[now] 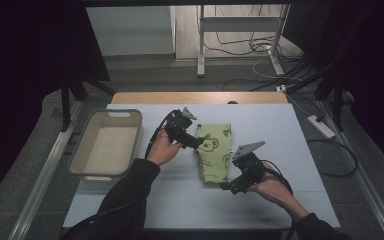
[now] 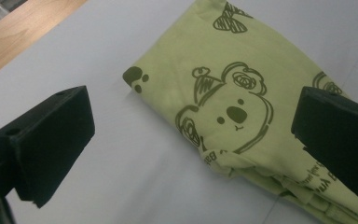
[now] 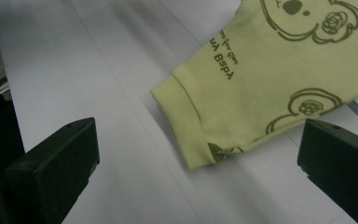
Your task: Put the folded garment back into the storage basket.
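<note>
A white rectangular tabletop (image 1: pixel 145 200) spreads under the work, with a strip of pale wood at its far edge. On its left part sits an empty grey-green plastic tub (image 1: pixel 79 150) with rounded corners. Near the middle of the table lies a folded light-green cloth garment printed with dark koala faces (image 1: pixel 214 152), flat on the surface, well apart from the tub. The left gripper (image 1: pixel 194 142), held in the person's left hand (image 1: pixel 163 150), hovers at the garment's left edge near its far end; in the left gripper view its jaws stand wide apart, one over bare table and one over the cloth, pinching nothing. The right gripper (image 1: pixel 230 187), in the right hand (image 1: pixel 272 187), sits just beside the garment's near right corner, its jaws likewise spread and holding nothing, with the hemmed cuff (image 3: pixel 186 119) between them.
</note>
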A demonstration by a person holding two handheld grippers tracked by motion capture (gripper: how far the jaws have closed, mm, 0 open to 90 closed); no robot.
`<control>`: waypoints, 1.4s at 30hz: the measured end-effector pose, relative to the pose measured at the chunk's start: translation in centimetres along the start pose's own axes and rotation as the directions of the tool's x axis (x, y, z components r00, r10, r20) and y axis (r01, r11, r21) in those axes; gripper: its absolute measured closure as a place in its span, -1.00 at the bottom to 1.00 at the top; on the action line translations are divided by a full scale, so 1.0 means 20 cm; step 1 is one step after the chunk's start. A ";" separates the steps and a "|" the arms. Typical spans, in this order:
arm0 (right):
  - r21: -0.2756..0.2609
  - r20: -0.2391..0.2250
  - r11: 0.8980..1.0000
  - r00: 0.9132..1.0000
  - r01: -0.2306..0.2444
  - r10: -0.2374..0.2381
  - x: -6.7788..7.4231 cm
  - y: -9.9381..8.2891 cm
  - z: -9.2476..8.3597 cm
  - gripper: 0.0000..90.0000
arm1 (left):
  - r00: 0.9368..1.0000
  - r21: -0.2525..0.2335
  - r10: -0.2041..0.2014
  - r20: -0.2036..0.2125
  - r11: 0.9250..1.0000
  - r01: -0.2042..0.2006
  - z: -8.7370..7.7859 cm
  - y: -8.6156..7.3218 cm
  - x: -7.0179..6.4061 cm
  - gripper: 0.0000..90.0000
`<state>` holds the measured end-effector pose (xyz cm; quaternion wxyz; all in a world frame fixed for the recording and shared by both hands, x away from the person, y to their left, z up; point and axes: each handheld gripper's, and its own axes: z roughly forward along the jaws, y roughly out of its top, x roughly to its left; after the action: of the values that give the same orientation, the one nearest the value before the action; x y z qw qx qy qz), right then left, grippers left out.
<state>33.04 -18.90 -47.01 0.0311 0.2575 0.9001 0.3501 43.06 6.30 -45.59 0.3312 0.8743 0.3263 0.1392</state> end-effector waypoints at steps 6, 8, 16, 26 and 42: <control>0.008 -0.016 1.000 1.000 0.017 -0.017 -0.01 0.02 0.03 -1.00 | 1.000 -0.005 -0.012 0.004 1.000 0.012 0.03 0.02 0.02 -1.00; 0.016 -0.022 1.000 1.000 0.013 -0.012 -0.01 0.03 0.04 -1.00 | 1.000 -0.001 -0.009 -0.001 1.000 0.009 0.04 0.03 0.03 -1.00; 0.060 -0.029 0.998 0.999 0.016 -0.014 -0.02 0.05 0.09 -1.00 | 1.000 0.014 -0.001 -0.019 1.000 0.001 0.11 0.06 0.05 -1.00; 0.075 -0.031 0.997 0.999 0.030 -0.027 -0.02 0.06 0.13 -1.00 | 1.000 0.017 -0.016 -0.003 1.000 0.016 0.18 0.09 0.06 -1.00; 0.120 -0.039 0.990 0.997 0.075 -0.071 -0.04 0.05 0.23 -1.00 | 0.999 0.051 -0.028 -0.019 0.998 0.029 0.29 0.11 0.09 -1.00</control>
<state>35.23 -15.86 -49.85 0.0128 0.2199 0.9288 0.2980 48.04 3.47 -48.34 0.3079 0.8764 0.3451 0.1339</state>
